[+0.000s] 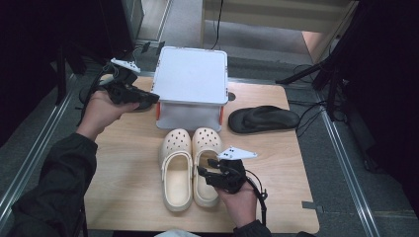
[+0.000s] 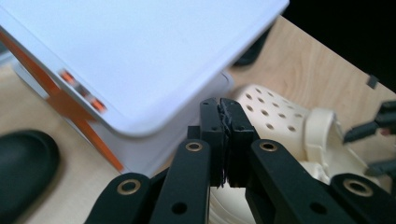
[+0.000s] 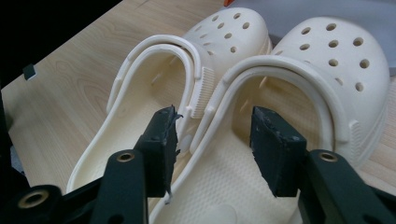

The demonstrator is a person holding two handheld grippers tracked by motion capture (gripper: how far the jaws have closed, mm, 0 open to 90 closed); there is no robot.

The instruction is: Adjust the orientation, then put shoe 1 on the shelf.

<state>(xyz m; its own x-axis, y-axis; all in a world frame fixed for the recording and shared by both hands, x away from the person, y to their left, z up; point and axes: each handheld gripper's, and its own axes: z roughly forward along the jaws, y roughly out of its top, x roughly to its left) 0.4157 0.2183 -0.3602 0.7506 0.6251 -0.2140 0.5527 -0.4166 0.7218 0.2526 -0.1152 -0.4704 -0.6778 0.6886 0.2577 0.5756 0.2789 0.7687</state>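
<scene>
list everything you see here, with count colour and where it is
clogs: 2, cream, side by side at table centre, toes toward the box
box: 1, white with orange trim, far middle of the table
sandals: 2, black, one right of the box, one left of it
table: 1, light wood
left gripper: 1, black, fingers shut, empty, left of the box
right gripper: 1, black, fingers open over the right clog's heel

shoes and box on our table

we see two clogs (image 1: pixel 190 168) side by side before the lidded box (image 1: pixel 191 89); one sandal (image 1: pixel 263 119) lies right of it, another (image 1: pixel 143 102) left.
</scene>
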